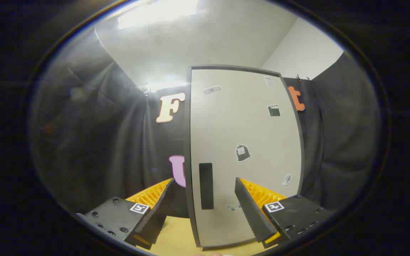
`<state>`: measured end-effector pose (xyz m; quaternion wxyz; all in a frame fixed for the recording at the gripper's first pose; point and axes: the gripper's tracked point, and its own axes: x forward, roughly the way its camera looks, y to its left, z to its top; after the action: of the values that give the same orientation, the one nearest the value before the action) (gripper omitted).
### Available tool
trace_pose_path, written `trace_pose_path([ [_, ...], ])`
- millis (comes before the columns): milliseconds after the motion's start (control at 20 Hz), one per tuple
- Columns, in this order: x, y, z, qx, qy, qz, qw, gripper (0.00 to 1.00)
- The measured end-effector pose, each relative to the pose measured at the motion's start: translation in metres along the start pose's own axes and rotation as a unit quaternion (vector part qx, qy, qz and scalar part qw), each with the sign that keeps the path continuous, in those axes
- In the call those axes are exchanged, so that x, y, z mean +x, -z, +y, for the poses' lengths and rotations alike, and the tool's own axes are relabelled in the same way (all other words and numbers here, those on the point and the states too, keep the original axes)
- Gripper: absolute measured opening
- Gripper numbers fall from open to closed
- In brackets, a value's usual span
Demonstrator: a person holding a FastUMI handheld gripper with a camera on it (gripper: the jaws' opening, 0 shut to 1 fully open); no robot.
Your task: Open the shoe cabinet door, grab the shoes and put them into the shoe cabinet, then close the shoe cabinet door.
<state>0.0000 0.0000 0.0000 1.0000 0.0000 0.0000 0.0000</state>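
Although the shoe cabinet (244,142) stands upright just ahead of the gripper (205,204), only its closed door (247,121) is presented, so nothing of the interior can be made out. The door is a flat, pale, matte panel edged by a thin dark frame, bowed by the lens. A dark, narrow, upright handle (206,185) is set near the door's left edge, and it is seen in the gap between the two fingers, closer to the left one and beyond their tips; no contact can be made out. The fingers are held spread wide apart, with nothing pinched between them. Their inner faces are ribbed, and a small square marker (139,208) is carried on each block behind them. Several small stickers (242,152) are scattered over the door, too small to be identified. The cabinet's foot is rested on a light wooden surface (176,234), of which only a strip is shown. Draped, creased black cloth (119,142) is hung behind, partly washed out by glare from above.
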Motion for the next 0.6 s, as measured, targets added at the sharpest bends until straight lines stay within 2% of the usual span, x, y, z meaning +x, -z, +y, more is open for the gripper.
trace_pose_path([
  [600,0.027,0.005,-0.001,0.003,-0.001,-0.002,1.0,1.0],
])
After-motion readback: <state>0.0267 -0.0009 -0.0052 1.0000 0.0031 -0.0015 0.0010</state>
